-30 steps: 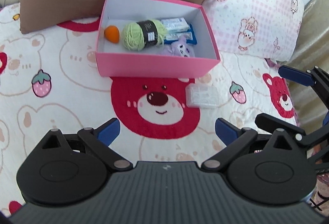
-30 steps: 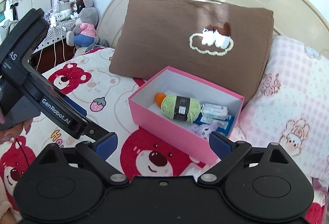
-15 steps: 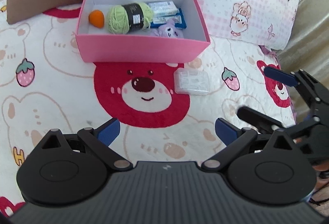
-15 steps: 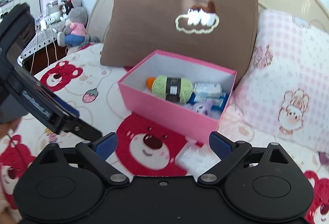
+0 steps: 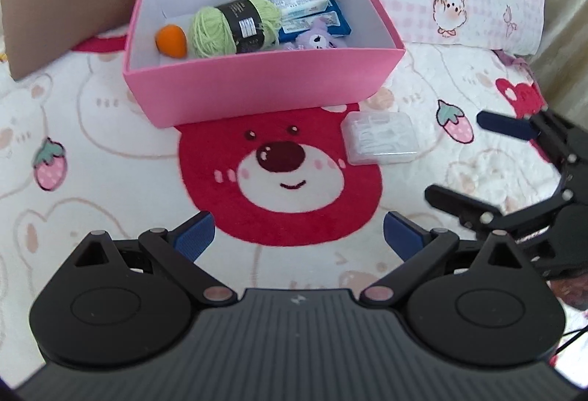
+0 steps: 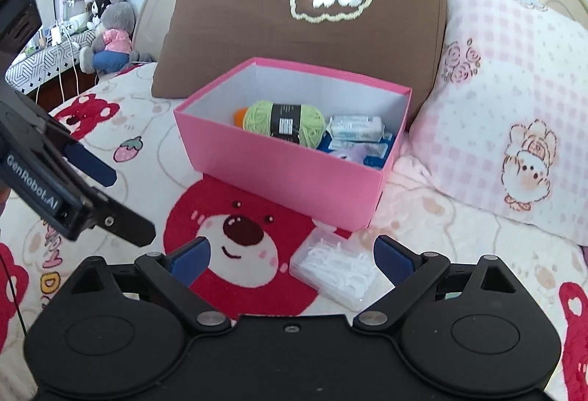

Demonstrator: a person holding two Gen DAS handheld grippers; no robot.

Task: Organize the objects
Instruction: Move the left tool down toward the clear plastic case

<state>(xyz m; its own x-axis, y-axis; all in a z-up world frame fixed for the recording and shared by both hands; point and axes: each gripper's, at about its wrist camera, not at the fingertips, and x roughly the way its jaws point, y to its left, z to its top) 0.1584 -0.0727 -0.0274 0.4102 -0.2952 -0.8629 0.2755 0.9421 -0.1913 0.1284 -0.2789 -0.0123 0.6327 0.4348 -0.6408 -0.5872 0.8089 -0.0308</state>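
A pink box (image 5: 257, 85) (image 6: 279, 173) stands on the bear-print bedspread. Inside lie a green yarn ball (image 5: 235, 26) (image 6: 284, 121), an orange ball (image 5: 171, 40), tissue packs (image 5: 299, 2) (image 6: 354, 127) and a small purple plush (image 5: 318, 39). A clear plastic case (image 5: 380, 142) (image 6: 336, 267) of white floss picks lies on the bedspread just in front of the box's right corner. My left gripper (image 5: 297, 235) hovers open over the red bear print, empty. My right gripper (image 6: 290, 259) is open and empty too, with the case just beyond its right finger.
A brown pillow (image 6: 305, 15) leans on the headboard behind the box. A pink checked pillow (image 6: 507, 129) lies to the right. Plush toys (image 6: 110, 33) and cables sit on a side table at far left. The bed edge and a curtain (image 5: 566, 33) run along the right.
Both grippers have moved nearer to the box and the clear case, which now look larger. The right gripper has come in low toward the case. Both stay open.
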